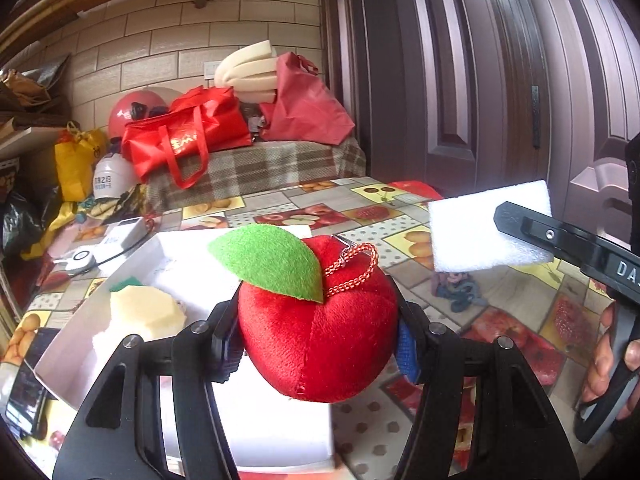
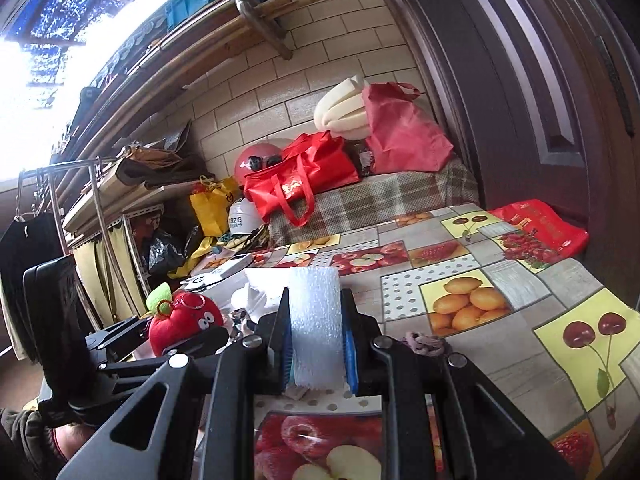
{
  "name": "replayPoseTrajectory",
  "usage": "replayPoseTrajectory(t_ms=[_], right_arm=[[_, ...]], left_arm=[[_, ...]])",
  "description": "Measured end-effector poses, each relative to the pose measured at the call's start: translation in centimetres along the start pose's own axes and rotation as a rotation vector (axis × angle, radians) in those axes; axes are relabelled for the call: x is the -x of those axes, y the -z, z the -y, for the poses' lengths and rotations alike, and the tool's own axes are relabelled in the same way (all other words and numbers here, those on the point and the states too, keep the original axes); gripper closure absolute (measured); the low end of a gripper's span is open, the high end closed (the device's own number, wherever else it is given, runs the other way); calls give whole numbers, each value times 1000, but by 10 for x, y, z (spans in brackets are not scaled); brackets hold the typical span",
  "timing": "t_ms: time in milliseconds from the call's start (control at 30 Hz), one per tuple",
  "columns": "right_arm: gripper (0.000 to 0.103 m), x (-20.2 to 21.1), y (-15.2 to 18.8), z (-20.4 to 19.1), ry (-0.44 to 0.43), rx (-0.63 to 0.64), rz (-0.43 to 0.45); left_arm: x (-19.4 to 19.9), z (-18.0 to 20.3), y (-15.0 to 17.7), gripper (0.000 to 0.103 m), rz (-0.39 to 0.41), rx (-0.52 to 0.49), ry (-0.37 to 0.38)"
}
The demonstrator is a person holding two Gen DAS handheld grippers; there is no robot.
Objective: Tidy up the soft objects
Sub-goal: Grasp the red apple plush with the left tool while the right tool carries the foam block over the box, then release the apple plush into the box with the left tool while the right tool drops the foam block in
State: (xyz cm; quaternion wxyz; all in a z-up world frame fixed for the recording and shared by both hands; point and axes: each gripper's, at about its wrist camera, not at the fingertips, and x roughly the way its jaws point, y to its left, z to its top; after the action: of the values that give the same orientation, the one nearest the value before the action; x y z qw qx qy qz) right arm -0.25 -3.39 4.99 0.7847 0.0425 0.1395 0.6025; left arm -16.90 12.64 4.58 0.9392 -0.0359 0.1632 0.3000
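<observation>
1. Red plush fills the nearest ground: the plush apple (image 1: 318,332) sits clamped between the pads of the left hand-held gripper (image 1: 320,340), leaf up, held above the near end of the white box (image 1: 120,280).
2. The box lies directly below and to the left of that hand-held gripper, its long axis running away from the near table (image 2: 500,280) edge; a yellow sponge (image 1: 144,312) already rests inside.
3. I judge the left hand nearer the box, so the apple only needs lowering and a slight shift leftward.
4. The right hand-held gripper (image 2: 316,344) is squeezed on the white foam pad (image 2: 316,320), held flat, up off the table.
5. Farther right, a scrunchie (image 1: 456,290) lies on the table.
</observation>
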Motion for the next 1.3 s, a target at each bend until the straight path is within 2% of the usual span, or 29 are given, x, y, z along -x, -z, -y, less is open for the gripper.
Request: replayPoseTrajectory(t_ms=[167, 267, 467, 633, 800, 900, 1000, 1100, 1167, 1300], right_arm=[[83, -17, 5, -35, -89, 67, -22], [83, -31, 10, -54, -140, 101, -62], [84, -49, 16, -77, -191, 134, -113], [84, -66, 20, -89, -230, 148, -168], [84, -82, 23, -98, -255, 159, -221], [84, -95, 24, -100, -257, 154, -274], [84, -111, 28, -105, -262, 171, -349], [84, -122, 31, -115, -239, 241, -380], [84, -127, 32, -118, -191, 286, -373], [83, -142, 24, -108, -106, 271, -342]], left_arm=[[5, -45, 7, 42, -17, 69, -79], [4, -73, 11, 42, -58, 117, -102], [9, -118, 22, 42, -107, 218, -147], [4, -135, 30, 42, -175, 277, -80], [-20, -127, 32, 42, -303, 247, -53], [-40, -121, 35, 42, -391, 223, -44], [-53, -122, 34, 42, -426, 221, -59], [-64, -121, 30, 42, -429, 234, -81], [-72, -120, 25, 42, -422, 236, -98], [-79, -115, 17, 42, -387, 238, -138]])
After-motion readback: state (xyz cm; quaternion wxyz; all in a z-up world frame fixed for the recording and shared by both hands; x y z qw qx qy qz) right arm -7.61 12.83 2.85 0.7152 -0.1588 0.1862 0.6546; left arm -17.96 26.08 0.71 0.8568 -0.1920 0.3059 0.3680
